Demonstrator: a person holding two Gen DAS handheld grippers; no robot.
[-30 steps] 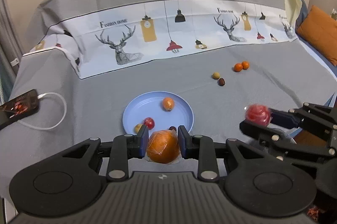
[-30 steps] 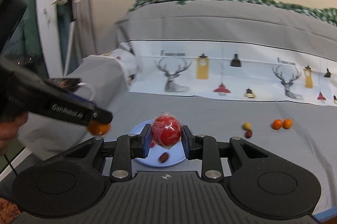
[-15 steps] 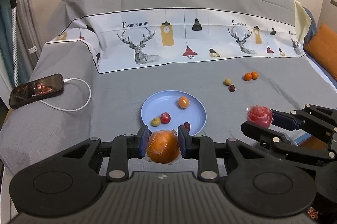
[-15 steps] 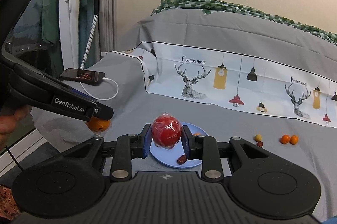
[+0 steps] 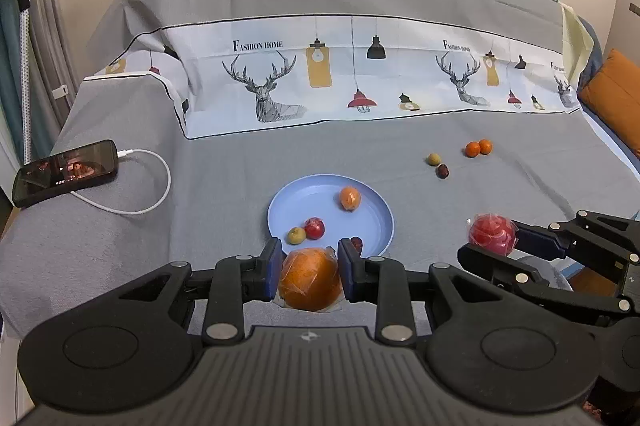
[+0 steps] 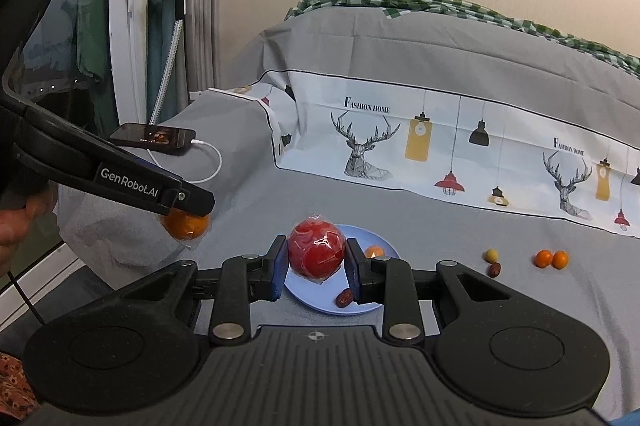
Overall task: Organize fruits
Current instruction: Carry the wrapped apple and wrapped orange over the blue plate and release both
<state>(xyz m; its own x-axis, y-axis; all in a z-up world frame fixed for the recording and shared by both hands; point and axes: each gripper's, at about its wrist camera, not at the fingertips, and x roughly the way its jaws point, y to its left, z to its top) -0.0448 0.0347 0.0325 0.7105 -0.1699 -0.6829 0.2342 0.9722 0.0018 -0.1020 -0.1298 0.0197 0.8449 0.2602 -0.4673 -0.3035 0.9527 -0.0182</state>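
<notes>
Left gripper [image 5: 308,276] clamps the wrapped orange [image 5: 310,282], right gripper [image 6: 316,266] the wrapped red fruit [image 6: 316,252], near the blue plate's [image 5: 376,210] six o'clock rim. Slick film might slip, scattering plated fruit.

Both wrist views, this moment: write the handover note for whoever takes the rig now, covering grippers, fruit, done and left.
Left gripper: shut on the wrapped orange, held above the near edge of the blue plate.
Right gripper: shut on the wrapped red fruit, held over the plate.
Done: on the plate lie a small orange fruit, a small red fruit, a yellow-green one and a dark date.
Left: set down both held fruits; four loose pieces remain on the grey sheet: two small oranges, a yellow-green fruit, a dark date.
</notes>
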